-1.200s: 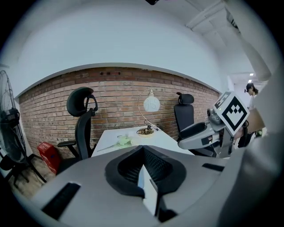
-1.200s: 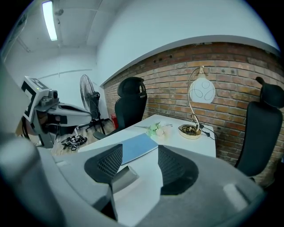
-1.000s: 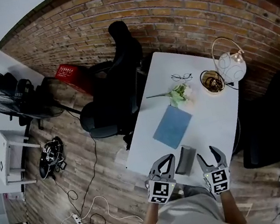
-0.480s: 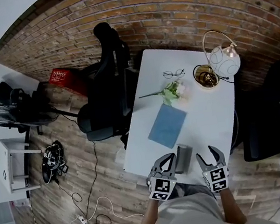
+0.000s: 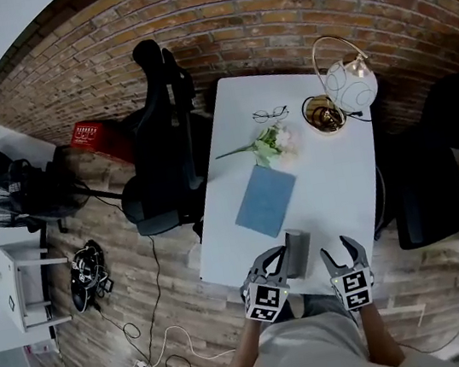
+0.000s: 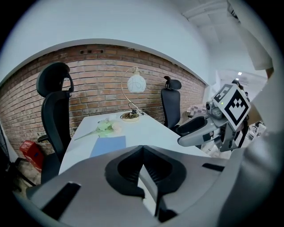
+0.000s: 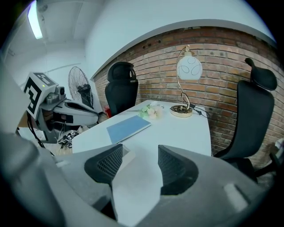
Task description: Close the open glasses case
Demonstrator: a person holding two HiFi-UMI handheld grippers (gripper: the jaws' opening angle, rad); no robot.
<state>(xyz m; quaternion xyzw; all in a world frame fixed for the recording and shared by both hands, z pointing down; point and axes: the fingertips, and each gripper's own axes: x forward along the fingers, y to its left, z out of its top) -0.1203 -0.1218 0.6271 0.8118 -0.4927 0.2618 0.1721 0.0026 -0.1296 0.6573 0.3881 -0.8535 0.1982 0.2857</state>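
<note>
Left tongs (image 6: 142,148) jaws together, right tongs (image 7: 140,150) apart, empty. Case (image 5: 297,250) sits near table (image 5: 316,182) edge; an off-centre push could slide it off.

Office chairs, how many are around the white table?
2. In the head view, one black office chair stands at the left long side of the table, and the other at its right side. More may be out of view.
</note>
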